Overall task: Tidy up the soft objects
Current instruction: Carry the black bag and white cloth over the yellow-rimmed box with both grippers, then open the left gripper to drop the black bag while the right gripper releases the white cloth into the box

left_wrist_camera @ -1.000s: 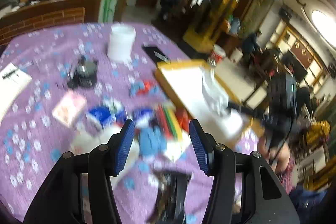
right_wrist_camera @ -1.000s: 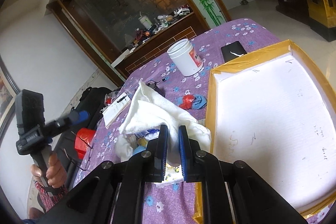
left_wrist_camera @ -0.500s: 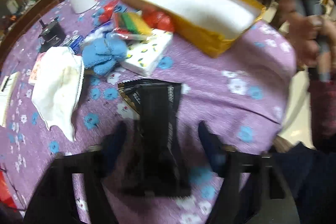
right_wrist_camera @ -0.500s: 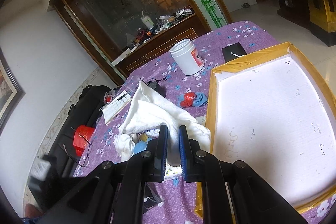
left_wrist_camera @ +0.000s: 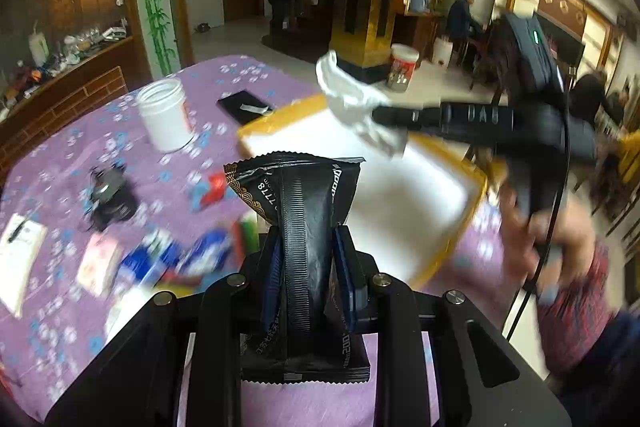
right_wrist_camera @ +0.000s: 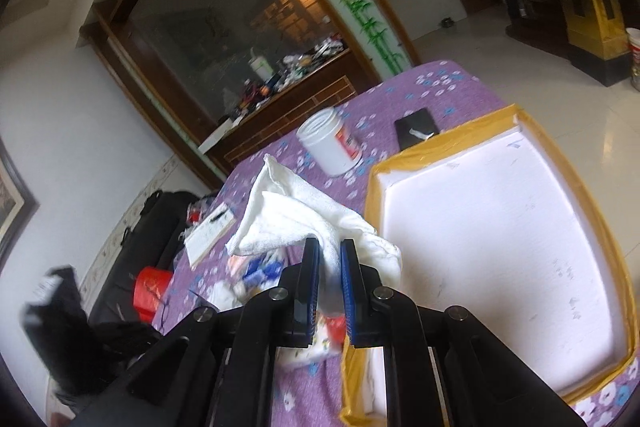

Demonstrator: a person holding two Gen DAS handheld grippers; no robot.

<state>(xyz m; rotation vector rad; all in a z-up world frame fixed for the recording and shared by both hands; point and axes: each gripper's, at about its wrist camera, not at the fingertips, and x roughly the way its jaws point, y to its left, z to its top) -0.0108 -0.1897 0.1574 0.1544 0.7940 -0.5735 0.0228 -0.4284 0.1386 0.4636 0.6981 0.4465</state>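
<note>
My left gripper is shut on a black foil packet and holds it up above the purple table, near the left edge of the white box with yellow taped rim. My right gripper is shut on a white towel, held above the table by the box's left rim. In the left wrist view the right gripper carries the towel over the box. The left gripper and packet show blurred at the lower left of the right wrist view.
A white jar, a black phone, a small black device, a notepad, and a blurred pile of blue, red and green soft items lie on the table. The box interior is bare.
My left gripper closed on the black packet that lay on the table and lifted it. My right gripper kept the towel and stayed beside the box.
</note>
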